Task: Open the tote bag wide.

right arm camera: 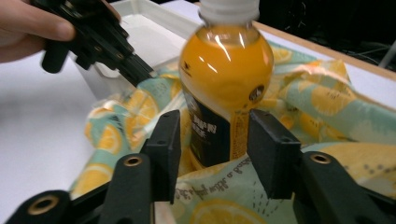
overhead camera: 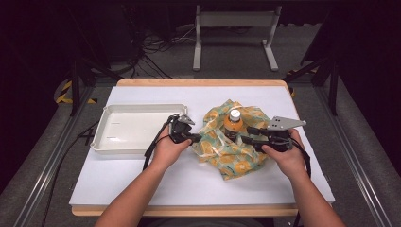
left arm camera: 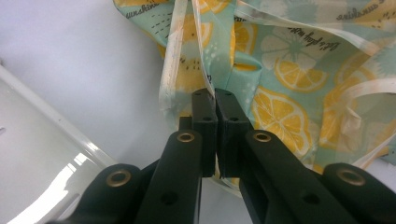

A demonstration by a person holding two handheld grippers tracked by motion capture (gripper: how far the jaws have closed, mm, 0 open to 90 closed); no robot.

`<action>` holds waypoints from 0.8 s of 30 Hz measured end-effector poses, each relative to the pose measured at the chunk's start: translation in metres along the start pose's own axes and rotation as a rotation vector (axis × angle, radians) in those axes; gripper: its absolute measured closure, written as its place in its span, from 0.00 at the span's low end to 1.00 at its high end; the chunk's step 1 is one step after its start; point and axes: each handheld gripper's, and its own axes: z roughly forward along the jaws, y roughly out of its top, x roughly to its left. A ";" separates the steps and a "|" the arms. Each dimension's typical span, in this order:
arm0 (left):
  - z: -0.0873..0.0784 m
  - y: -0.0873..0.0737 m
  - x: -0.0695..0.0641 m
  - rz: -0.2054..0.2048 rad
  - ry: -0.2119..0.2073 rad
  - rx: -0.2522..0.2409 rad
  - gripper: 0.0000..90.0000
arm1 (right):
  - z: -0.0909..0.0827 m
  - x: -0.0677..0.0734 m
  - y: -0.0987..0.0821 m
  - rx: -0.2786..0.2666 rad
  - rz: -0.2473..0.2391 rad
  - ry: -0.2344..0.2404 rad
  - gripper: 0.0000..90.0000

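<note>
Right now I have the left gripper (overhead camera: 189,137) clamped on the near-left edge of the lemon-print bag (overhead camera: 234,144), and in the left gripper view its jaws stand pressed together with a thin fold of that patterned material (left arm camera: 187,70) pinched between the pads. The bag lies crumpled on the white table (overhead camera: 142,175), right of centre, its mouth gathered loosely around an orange juice bottle (overhead camera: 233,124) that stands upright inside it with its white cap showing on top. My right gripper (overhead camera: 250,135) sits at the bag's right side, pointing left toward the bottle. In the right gripper view its jaws are apart, one on each side of the bottle's dark label (right arm camera: 212,135); I see a gap between the pads and the bottle, so nothing is gripped there. That view also shows the left gripper (right arm camera: 100,42) farther off, held by a hand (right arm camera: 28,28) and biting the bag's far edge. A white tray (overhead camera: 113,142) lies on the table to the left of the bag, just beside my left hand (overhead camera: 168,151), and the bag's edge stays apart from the tray's wall. My right hand (overhead camera: 286,153) holds its gripper low over the bag's right flank.
</note>
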 end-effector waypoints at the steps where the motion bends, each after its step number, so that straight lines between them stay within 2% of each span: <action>1: 0.000 0.000 0.000 -0.001 -0.001 0.000 0.97 | 0.003 0.000 -0.002 0.009 -0.001 -0.009 0.55; 8: 0.001 -0.004 0.000 -0.004 -0.003 0.005 0.97 | 0.016 0.004 -0.023 0.042 -0.002 -0.028 0.25; 18: 0.004 -0.010 0.004 -0.023 0.008 0.031 0.97 | 0.017 0.004 -0.045 0.096 0.008 -0.028 0.19; 24: 0.005 -0.014 0.006 -0.034 0.009 0.036 0.97 | 0.017 0.002 -0.056 0.165 -0.002 -0.023 0.16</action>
